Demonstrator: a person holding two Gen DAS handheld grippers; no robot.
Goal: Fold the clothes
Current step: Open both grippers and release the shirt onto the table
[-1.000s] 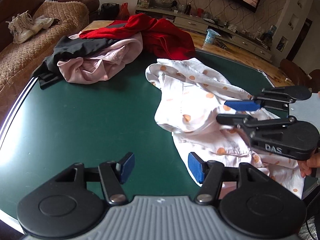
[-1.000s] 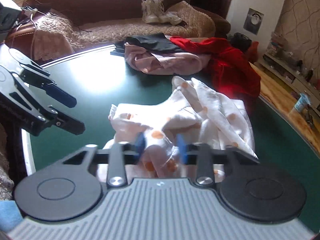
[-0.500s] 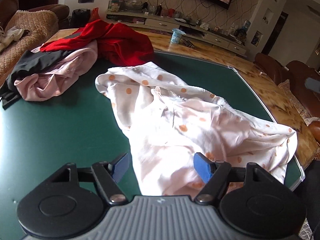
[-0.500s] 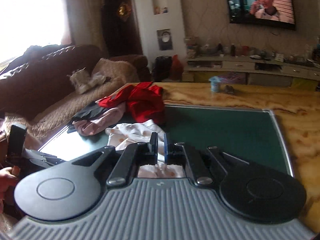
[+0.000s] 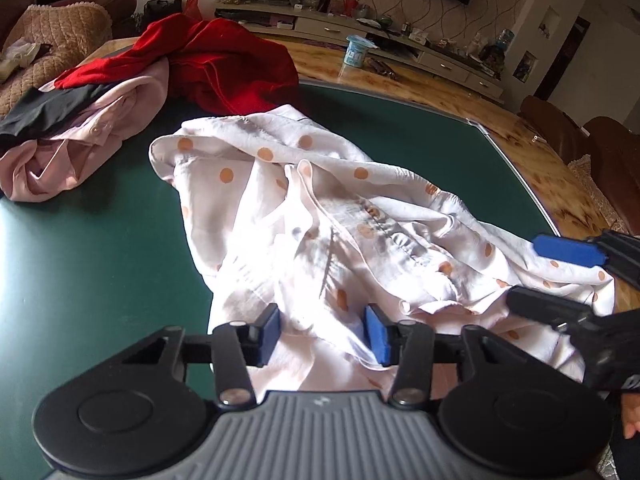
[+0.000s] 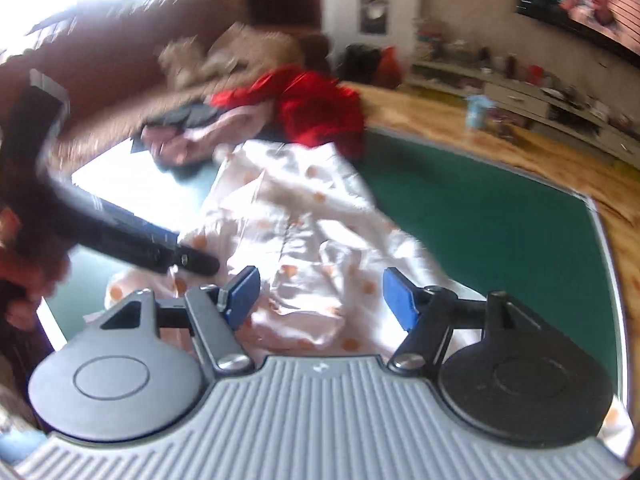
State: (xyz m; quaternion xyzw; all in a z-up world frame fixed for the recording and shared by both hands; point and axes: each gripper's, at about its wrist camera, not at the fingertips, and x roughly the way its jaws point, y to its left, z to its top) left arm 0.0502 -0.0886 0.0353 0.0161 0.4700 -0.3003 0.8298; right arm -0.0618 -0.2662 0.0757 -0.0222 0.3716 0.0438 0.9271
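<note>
The white garment with orange polka dots [image 5: 320, 216] is lying crumpled on the green table top [image 5: 96, 240], spreading from the table's middle toward the near edge, where both tools are working at it. The left gripper [image 5: 322, 330] is pointing steeply down over the garment's near hem; its jaws are closing, a raised fold of the dotted cloth is sitting between the blue pads [image 5: 376, 334], and the pads are not visibly pressing on it yet. The right gripper [image 6: 318, 298] is hovering over the same near part of the garment, just to the right of the left one; its jaws are opening and standing wide, with cloth lying below and between them but nothing pinched. The right wrist view is motion-blurred, so fine contact cannot be judged there. In the left wrist view the right gripper's blue pad [image 5: 568, 250] is showing at the right edge above the cloth. Beyond the dotted garment, a pink garment [image 5: 80, 148] with a black piece [image 5: 44, 110] on it is sitting at the far left of the table, touching a red garment [image 5: 224, 64] heaped at the far edge. A small cup [image 5: 356, 50] is standing on the wooden surface [image 5: 520, 148] beyond the green top.
</note>
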